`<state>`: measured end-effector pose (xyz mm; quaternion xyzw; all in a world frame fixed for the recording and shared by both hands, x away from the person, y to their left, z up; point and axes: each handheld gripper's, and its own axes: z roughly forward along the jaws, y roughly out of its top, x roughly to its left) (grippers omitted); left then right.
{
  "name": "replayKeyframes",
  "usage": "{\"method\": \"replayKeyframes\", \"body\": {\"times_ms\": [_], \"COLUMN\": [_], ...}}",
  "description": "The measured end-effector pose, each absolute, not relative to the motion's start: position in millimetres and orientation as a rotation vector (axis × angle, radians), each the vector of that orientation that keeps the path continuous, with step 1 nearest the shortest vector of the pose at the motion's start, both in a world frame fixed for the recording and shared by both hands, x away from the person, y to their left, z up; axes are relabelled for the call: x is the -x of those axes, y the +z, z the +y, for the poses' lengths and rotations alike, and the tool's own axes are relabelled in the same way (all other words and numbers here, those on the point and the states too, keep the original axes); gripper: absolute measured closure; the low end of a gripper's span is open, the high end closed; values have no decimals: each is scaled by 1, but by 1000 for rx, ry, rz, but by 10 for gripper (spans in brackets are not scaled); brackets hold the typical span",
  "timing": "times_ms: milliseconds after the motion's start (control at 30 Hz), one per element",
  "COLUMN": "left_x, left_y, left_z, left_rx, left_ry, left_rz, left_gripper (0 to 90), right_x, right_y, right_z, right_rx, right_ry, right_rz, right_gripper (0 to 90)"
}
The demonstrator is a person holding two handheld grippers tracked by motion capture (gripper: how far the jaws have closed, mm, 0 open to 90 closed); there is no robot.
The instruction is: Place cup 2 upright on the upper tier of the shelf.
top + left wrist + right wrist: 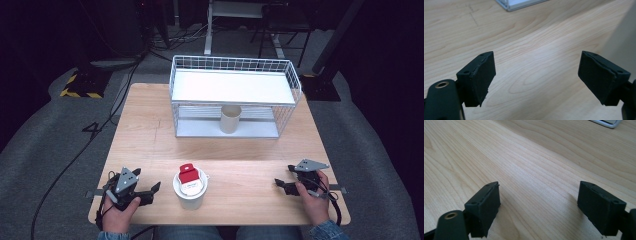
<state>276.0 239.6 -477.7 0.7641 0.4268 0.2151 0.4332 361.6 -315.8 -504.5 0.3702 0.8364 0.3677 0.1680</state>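
My left claw (536, 75) hovers low over the bench (534, 45), its jaws spread wide with only bare wood grain between them. My right claw (537, 202) is likewise spread and empty, resting near the bench's right front edge. Nothing is gripped yet, so I judge the work barely begun. Just to the right of my left claw stands a white cup (190, 192) with a red-and-white packet (189, 176) poking out of its top; it sits between my two hands at the front of the bench. Farther back stands a white wire shelf rack (235, 64), with a beige cylinder (230, 119) upright on its lower level. Nothing blocks my way to the cup.
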Motion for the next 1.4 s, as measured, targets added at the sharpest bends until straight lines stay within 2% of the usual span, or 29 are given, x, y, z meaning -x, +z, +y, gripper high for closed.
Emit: {"method": "replayKeyframes", "body": {"times_ms": [300,567,667,1067,1400], "left_x": [-241,-233,-231,-230,-233], "left_y": [-467,-462,-462,-469,-475], "left_z": [235,215,206,173,159], "left_rx": [-1754,-1774,-1772,-1796,-1748], "left_ry": [519,500,454,424,417], "left_rz": [937,837,800,761,787], "left_gripper": [153,153,153,151,151], "right_x": [-362,-362,-362,-362,-362], "right_y": [-505,-505,-504,-504,-504], "right_z": [-316,-316,-316,-316,-316], "right_rx": [-1054,-1055,-1053,-1052,-1052], "right_ry": [1046,1047,1042,1042,1042], "right_rz": [2379,2377,2379,2380,2380], "right_gripper": [186,185,184,183,183]}}
